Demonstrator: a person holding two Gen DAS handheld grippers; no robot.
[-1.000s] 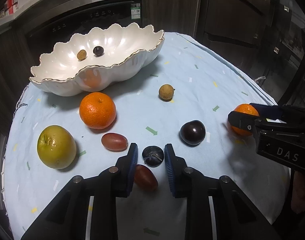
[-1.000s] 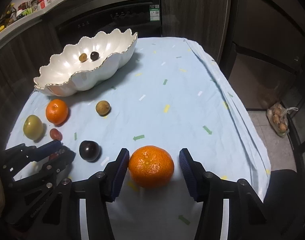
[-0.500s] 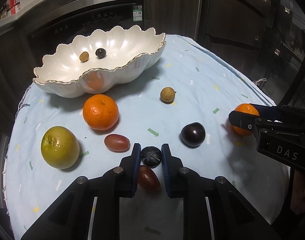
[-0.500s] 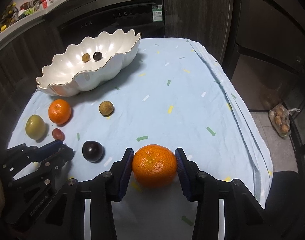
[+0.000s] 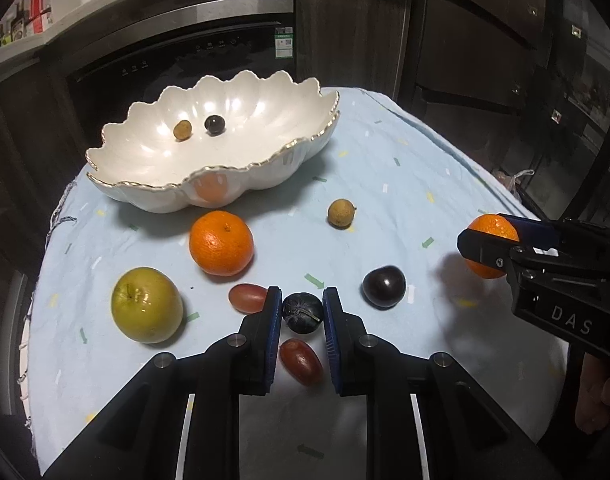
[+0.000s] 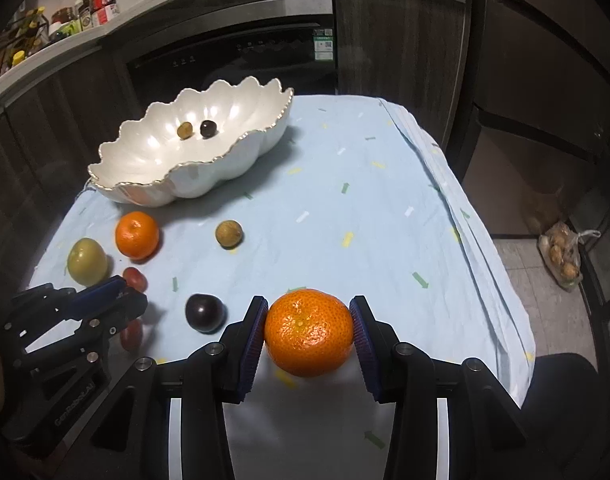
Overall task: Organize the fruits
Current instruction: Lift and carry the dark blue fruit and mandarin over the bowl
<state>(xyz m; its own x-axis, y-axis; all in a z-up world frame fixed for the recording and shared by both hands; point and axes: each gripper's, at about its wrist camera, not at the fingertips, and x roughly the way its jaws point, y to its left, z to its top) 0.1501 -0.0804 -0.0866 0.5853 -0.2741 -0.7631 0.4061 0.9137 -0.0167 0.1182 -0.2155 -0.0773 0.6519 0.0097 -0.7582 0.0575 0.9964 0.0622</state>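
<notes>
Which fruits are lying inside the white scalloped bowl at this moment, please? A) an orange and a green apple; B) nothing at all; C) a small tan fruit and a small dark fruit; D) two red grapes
C: inside the white scalloped bowl lie only a small tan fruit and a small dark fruit, side by side; the oranges, apple and grapes are all outside it.
</notes>
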